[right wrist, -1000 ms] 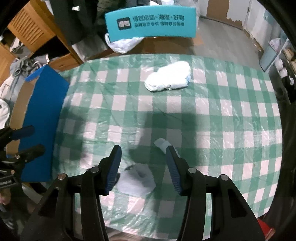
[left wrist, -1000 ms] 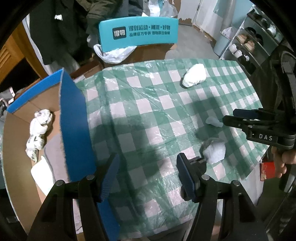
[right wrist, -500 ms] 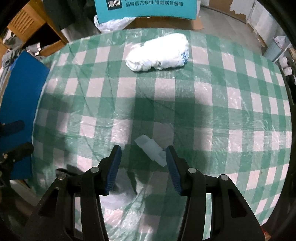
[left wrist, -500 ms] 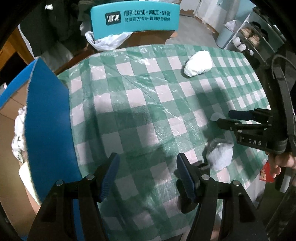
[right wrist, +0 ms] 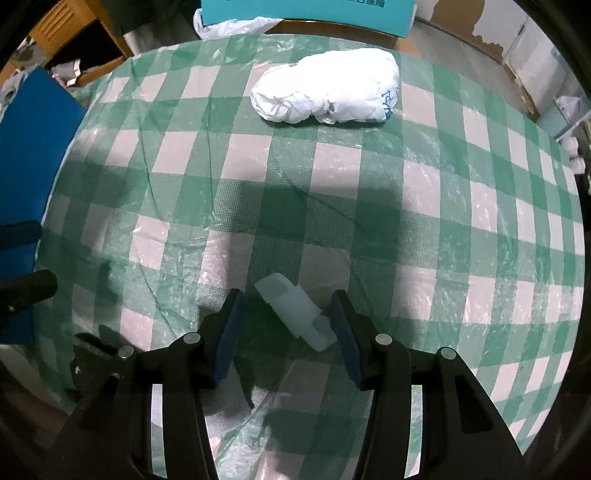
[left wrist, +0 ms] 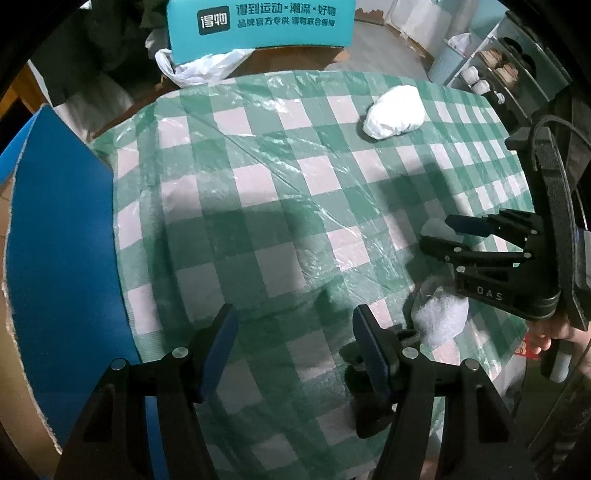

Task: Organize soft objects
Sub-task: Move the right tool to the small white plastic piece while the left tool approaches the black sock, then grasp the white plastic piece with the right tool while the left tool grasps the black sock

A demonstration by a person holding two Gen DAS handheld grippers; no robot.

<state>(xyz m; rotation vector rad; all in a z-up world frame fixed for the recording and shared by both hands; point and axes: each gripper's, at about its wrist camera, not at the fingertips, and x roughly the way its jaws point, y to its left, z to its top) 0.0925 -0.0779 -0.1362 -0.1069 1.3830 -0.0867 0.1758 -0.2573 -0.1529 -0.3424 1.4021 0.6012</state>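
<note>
At the far left a blue-faced cardboard flap [left wrist: 55, 266] with a ragged torn edge stands beside the round table, which is covered by a green-and-white checked tablecloth [left wrist: 258, 206] under a thin, wrinkled, glossy plastic film. The left gripper [left wrist: 291, 354], black with flat blue rubber pads, hangs over the near left part of the cloth with its jaws spread wide and nothing between them. Behind the table a teal cardboard sign with white printed characters [left wrist: 258, 26] stands upright, with a crumpled white plastic bag [left wrist: 207, 68] at its foot. Farther right, toward the far edge of the cloth, lies a plump oblong bundle of creased white plastic with a small blue print at one end [right wrist: 325, 88], well apart from both grippers. At the near right, the right gripper [right wrist: 286, 325] points down at the cloth; its jaws have just been closing a little, and a small translucent white soft block with a stepped, tube-like shape [right wrist: 291, 310] lies tilted between the blue pads, its lower right end just beside the right pad; whether that pad touches it cannot be told, and the left pad stands clear of it. In the left wrist view, a fluffy pale grey-white wad [left wrist: 439, 317] rests on the cloth just beneath that gripper's black body, and a hand [left wrist: 554, 332] grips its handle at the right edge.
</note>
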